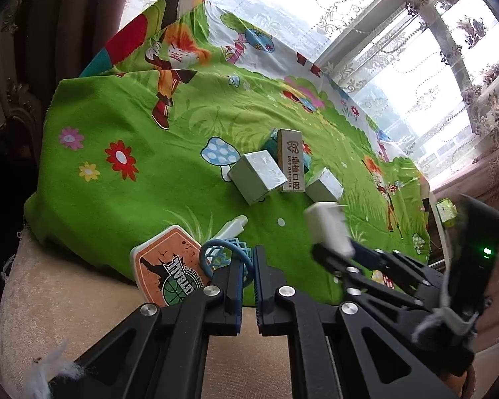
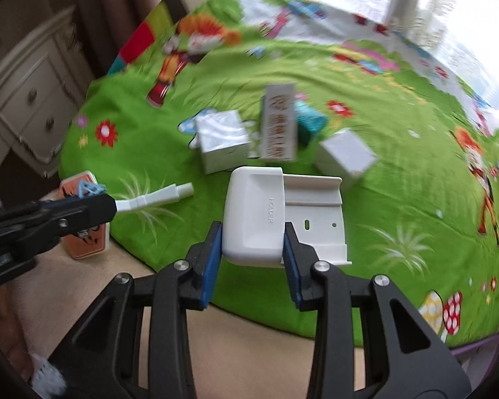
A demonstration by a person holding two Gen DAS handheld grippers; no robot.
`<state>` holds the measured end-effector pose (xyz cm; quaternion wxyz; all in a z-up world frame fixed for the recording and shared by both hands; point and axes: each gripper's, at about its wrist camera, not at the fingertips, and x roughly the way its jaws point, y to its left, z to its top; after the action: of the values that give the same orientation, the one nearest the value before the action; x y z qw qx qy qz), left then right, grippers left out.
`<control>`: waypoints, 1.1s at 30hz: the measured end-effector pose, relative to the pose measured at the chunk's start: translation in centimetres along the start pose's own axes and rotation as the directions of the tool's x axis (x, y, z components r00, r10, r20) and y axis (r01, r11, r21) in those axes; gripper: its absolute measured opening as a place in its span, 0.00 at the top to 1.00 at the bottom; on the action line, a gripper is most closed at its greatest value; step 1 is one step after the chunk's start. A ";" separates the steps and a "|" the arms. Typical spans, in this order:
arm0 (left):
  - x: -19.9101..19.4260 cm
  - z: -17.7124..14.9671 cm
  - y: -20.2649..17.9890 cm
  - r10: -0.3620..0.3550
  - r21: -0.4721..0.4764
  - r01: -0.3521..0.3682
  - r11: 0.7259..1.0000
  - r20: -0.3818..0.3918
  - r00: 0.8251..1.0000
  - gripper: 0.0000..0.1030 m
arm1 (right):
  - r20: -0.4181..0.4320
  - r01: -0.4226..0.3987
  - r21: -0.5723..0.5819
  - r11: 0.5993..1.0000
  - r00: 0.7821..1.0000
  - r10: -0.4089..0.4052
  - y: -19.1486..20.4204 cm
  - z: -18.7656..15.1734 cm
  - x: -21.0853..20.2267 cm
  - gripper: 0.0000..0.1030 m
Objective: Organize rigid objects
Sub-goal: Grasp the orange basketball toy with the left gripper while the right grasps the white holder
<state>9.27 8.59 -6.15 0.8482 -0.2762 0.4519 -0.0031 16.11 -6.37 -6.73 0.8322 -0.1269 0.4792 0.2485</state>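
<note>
Nearest, the right gripper has its jaws pressed on both sides of a white holder, just off the near edge of the green cartoon blanket. The left gripper has its jaws closed narrow on a small blue hoop fixed to an orange basketball board. Beyond lies a white connector piece, then two white boxes, an upright lettered box and a teal item, loosely clustered. Sorting looks barely begun; most pieces are still ungrouped.
</note>
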 end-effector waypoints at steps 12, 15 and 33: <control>-0.1 0.0 -1.6 0.087 0.131 -0.078 0.988 -0.066 0.994 0.76 | 0.132 0.025 0.107 0.994 0.990 -0.040 -2.6 -2.7 -5.2 0.62; -0.7 -0.2 -1.6 0.117 0.166 -0.102 0.981 -0.083 0.990 0.38 | 0.141 0.019 0.123 0.992 0.989 -0.037 -3.0 -3.3 -5.8 0.62; 2.7 2.1 -1.4 0.305 0.348 -0.252 0.903 -0.106 0.947 0.60 | 0.162 0.000 0.178 0.984 0.986 -0.030 -4.2 -4.8 -7.1 0.62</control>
<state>12.78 7.71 -6.63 0.8356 -0.0616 0.5454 0.0210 11.86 -14.15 -3.19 0.8786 -0.0350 0.4284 0.2082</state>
